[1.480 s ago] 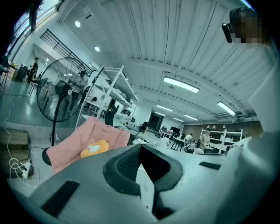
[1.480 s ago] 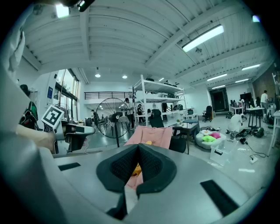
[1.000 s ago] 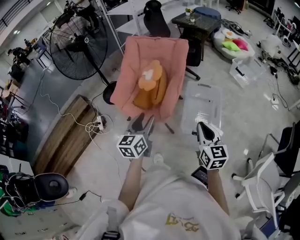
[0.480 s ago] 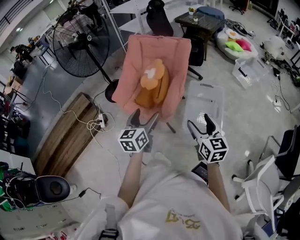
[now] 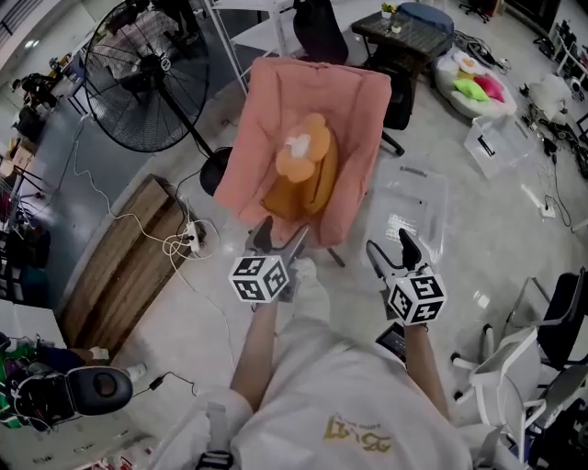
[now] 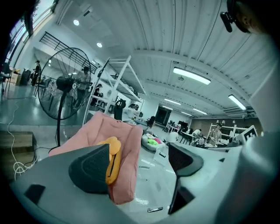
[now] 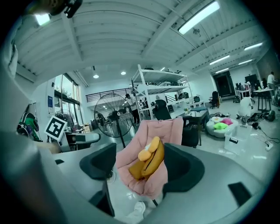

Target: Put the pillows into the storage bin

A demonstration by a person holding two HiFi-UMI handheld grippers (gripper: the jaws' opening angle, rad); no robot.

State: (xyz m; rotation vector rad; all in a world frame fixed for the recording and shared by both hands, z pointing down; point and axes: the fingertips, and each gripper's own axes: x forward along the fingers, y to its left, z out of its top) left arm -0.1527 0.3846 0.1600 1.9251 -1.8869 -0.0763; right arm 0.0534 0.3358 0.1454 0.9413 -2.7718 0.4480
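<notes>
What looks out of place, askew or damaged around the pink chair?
Nothing is spilled or broken. The only untidy spot is the floor left of the pink chair: a white cable with a power strip lies in loose loops beside the wooden board. The orange pillow leans on the chair, not yet in the clear storage bin.

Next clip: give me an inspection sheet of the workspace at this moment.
Surface: pale glossy floor.
Job's things: orange-and-yellow plush pillow lies on the pink padded chair; clear plastic storage bin stands on the floor beside the chair and looks empty.
Clutter: wooden board on the floor.
Grippers: left hand-held gripper and right hand-held gripper are open, jaws just opened, nothing held.
Cables: white cable loops by the board.
Surroundings: large black pedestal fan, black office chair, white beanbag with green and pink cushions.
</notes>
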